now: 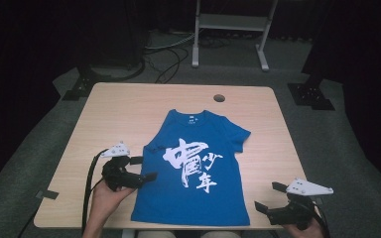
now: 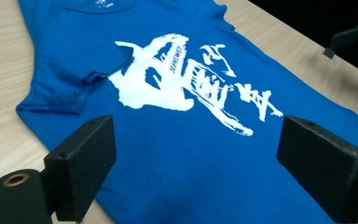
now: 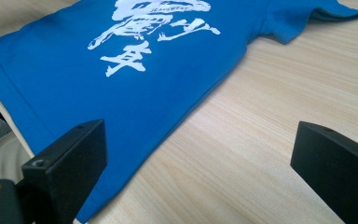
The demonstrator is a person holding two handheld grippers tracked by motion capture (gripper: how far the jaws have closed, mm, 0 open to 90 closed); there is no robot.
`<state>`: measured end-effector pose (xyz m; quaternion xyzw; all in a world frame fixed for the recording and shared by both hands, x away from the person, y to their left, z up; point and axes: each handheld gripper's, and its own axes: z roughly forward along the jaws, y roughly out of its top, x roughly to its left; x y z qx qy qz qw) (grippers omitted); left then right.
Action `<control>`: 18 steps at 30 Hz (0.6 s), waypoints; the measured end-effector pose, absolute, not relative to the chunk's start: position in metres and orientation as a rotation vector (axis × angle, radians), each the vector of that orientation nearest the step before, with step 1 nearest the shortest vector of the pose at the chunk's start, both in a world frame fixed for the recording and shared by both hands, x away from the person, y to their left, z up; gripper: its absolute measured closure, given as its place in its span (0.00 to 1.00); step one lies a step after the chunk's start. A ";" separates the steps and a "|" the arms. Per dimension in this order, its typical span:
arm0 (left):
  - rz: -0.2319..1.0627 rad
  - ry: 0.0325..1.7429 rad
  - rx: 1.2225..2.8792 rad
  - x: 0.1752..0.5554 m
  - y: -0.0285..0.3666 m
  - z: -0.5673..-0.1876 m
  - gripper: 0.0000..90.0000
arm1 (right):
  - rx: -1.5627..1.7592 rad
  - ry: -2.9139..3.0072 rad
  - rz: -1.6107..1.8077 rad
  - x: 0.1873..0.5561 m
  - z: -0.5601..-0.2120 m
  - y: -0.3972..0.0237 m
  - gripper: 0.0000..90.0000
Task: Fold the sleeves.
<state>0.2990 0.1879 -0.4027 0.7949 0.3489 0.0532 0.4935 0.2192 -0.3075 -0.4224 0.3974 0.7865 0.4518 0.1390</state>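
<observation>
A blue T-shirt (image 1: 164,198) with a white brush-style print lies flat on the wooden table (image 1: 119,114), collar away from me. Its left sleeve (image 2: 60,93) is folded in onto the body, while the right sleeve (image 1: 240,136) lies spread out. My left gripper (image 1: 147,168) hovers at the shirt's left edge, pointing toward it. Its jaws are wide open and the shirt (image 2: 191,163) shows between them, untouched. My right gripper (image 1: 267,196) stands open near the table's front right corner, beside the hem (image 3: 51,121), over bare wood (image 3: 261,140).
A round cable hole (image 1: 219,97) sits near the table's far edge. A white stand frame (image 1: 233,25) and cables lie on the floor behind. Black stand feet (image 1: 312,96) flank the table. A piece of dark tape (image 1: 47,194) marks the front left edge.
</observation>
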 end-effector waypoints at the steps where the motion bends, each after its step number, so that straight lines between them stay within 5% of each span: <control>1: 0.133 0.842 1.930 0.298 0.188 -0.403 0.13 | 1.155 2.271 1.302 0.220 -0.422 -0.308 0.04; 18: 0.167 0.832 1.931 0.285 0.201 -0.404 0.11 | 1.242 2.222 1.259 0.237 -0.417 -0.307 0.04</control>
